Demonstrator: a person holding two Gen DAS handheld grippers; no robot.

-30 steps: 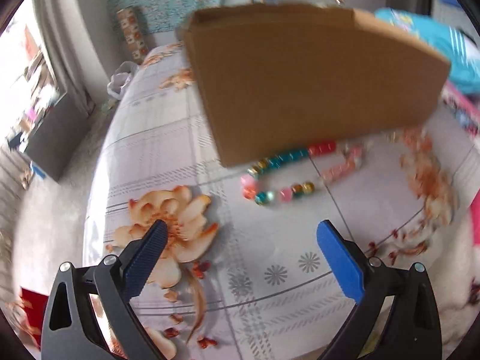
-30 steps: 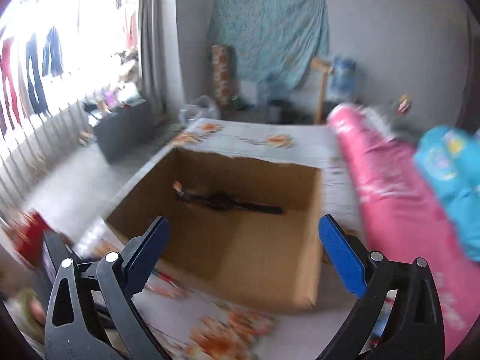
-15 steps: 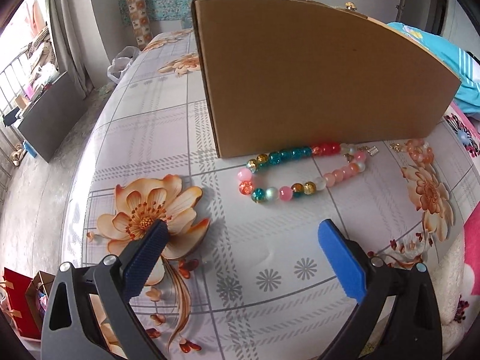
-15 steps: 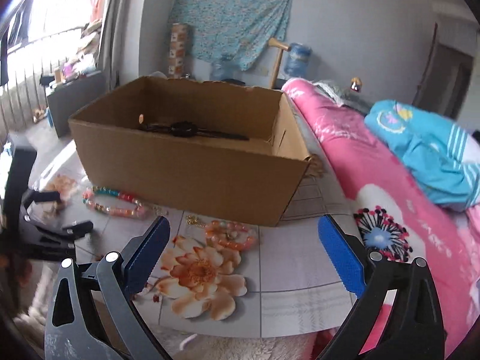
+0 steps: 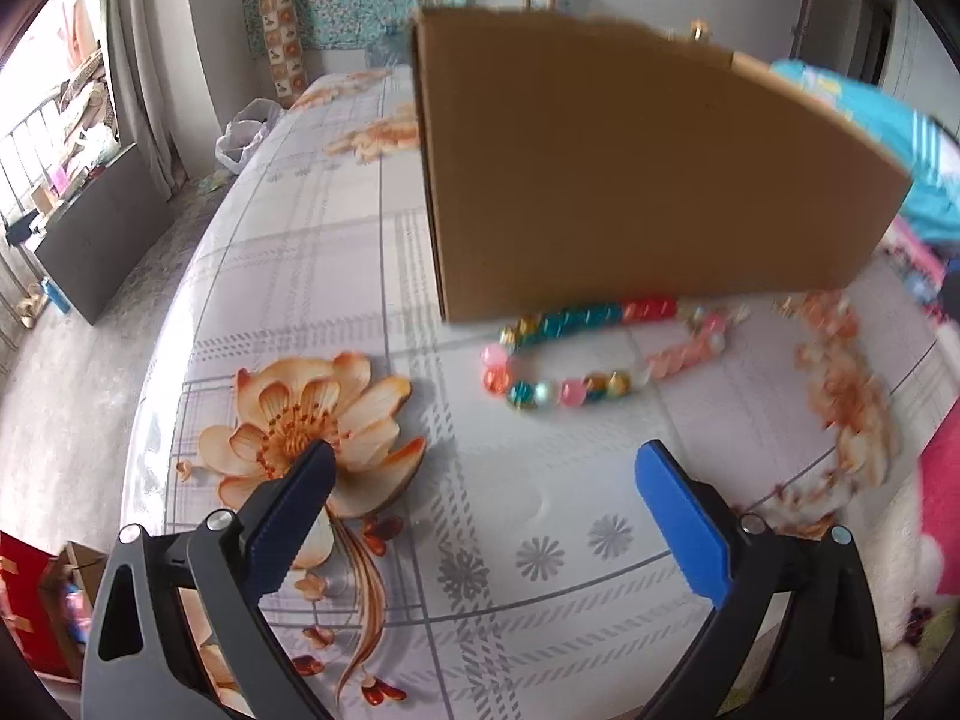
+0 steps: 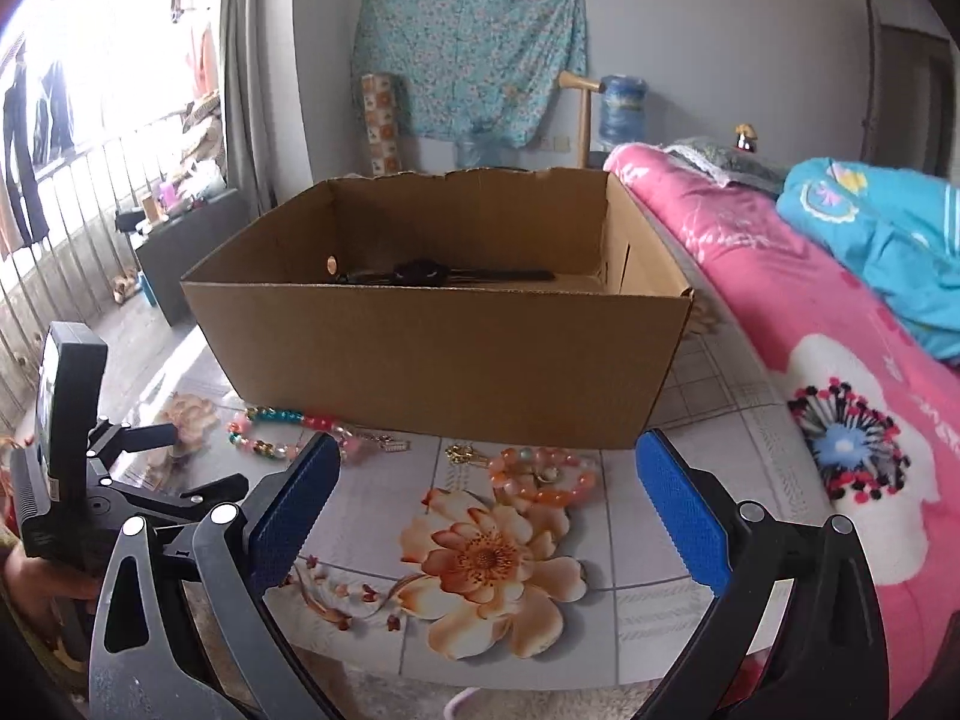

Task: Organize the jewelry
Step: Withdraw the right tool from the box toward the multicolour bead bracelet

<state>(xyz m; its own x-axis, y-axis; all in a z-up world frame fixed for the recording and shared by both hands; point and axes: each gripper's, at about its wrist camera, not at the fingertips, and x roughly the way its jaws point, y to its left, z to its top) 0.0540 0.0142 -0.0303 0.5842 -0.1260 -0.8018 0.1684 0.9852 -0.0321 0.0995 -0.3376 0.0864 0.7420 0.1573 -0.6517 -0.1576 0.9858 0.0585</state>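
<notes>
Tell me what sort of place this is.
Most likely a bedroom in a home. A pink floral quilt and blue bedding lie on what looks like a bed beside the table, a patterned cloth hangs on the wall, and clothes hang at the barred window.

Daylit, bright. Light from window (image 6: 90,138) at left, blown out to white in right wrist view. Left wrist view motion-blurred: cardboard box (image 5: 630,180) edges and bead necklace (image 5: 576,354) smeared. Right wrist view sharp. Heavy fisheye bending twd edges, dark vignette in corners. Shadows soft, faint.
</notes>
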